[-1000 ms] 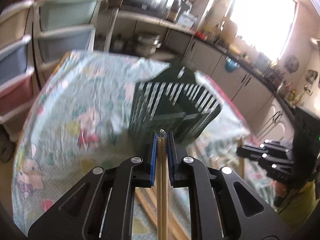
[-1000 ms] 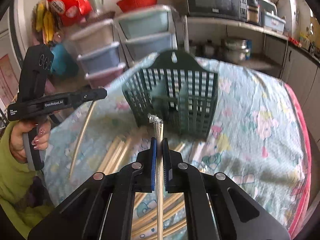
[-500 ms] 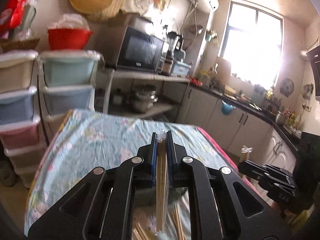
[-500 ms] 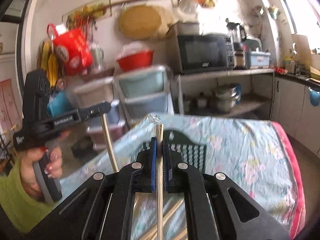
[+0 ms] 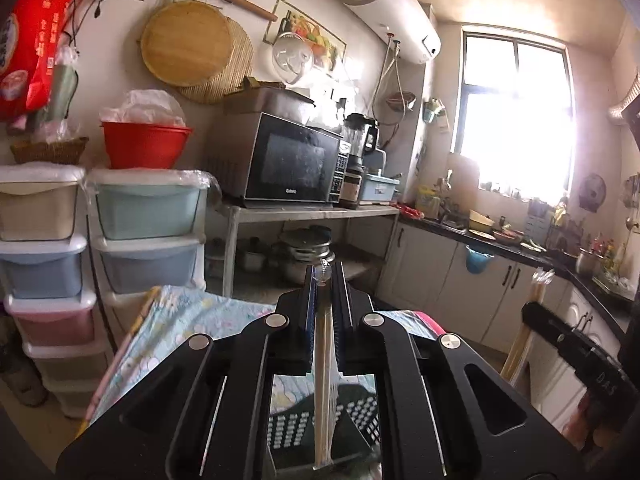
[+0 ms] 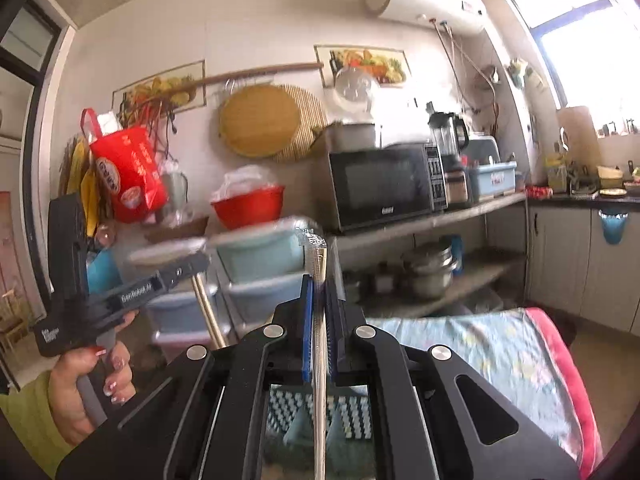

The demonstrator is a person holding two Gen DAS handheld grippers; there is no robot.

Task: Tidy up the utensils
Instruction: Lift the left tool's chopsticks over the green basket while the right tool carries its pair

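You hold a wrapped pair of chopsticks upright in each claw, above the green basket

The left chopsticks (image 5: 323,344) stand between the pressed-together fingers of your left claw (image 5: 323,280), their plastic-wrapped tip poking out just past the pads; the right chopsticks (image 6: 319,320) are pinched the same way in your right claw (image 6: 319,284). The slotted green basket (image 5: 356,416) sits low in both views, under the claws, on the counter (image 6: 492,356) with its flowered cloth. From the right wrist you see your left hand (image 6: 92,392) gripping its handle at the left edge. Behind stand pastel drawer units (image 5: 148,236), a red bowl (image 5: 144,148) and a microwave (image 5: 292,160)
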